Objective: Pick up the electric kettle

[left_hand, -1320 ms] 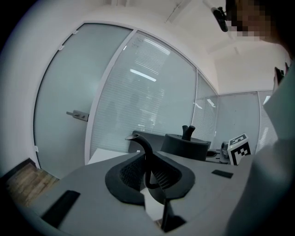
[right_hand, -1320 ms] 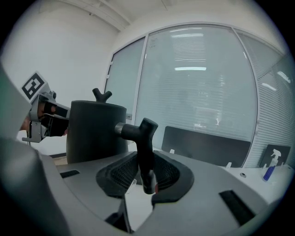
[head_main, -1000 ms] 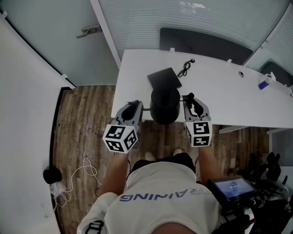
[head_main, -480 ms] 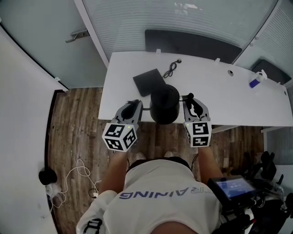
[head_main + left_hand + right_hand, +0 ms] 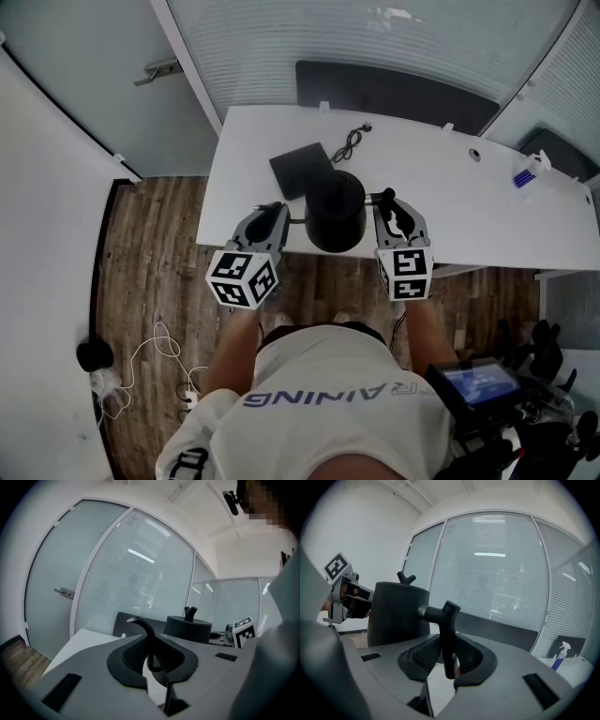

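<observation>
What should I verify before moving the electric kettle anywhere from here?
1. Left claw shut on the spout: ok.
2. Right claw shut on the handle: ok.
3. Electric kettle upright, with the lid seated: ok.
4. Kettle off its base: ok, the base lies mostly uncovered beside it on the table.
5. Cord clear of both claws: ok, it lies behind the base.
6. Gap between the kettle's bottom and the table edge: cannot tell.
</observation>
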The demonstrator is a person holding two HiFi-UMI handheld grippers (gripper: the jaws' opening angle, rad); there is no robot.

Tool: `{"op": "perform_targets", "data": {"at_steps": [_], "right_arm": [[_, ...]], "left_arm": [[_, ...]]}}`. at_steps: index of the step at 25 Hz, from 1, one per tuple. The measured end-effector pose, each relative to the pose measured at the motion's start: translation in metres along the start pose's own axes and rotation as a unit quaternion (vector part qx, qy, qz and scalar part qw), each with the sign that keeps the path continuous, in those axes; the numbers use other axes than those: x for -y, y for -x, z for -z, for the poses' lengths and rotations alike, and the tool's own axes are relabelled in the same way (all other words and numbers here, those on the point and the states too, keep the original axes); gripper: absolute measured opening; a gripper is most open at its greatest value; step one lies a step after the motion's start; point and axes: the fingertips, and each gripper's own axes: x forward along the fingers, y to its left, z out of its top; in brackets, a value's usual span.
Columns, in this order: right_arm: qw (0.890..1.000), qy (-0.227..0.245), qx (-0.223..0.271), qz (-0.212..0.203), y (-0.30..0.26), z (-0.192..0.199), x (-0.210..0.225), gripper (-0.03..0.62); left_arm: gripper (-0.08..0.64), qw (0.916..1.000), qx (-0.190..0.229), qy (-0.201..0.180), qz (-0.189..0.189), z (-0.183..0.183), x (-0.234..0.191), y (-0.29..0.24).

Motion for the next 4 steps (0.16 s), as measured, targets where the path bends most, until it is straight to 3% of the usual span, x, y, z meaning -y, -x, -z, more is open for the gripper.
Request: {"op": "perform_targets", "data": {"at_steps": [4], "right_arm": [[1.000,0.003,0.003,-0.001,-0.0025,-0.0021,0.0011,0.104]], "left_arm": [[0.054,1.0000,0.004,-0.001,0.000,-0.0017,-0.0007,-0.0009]]}}
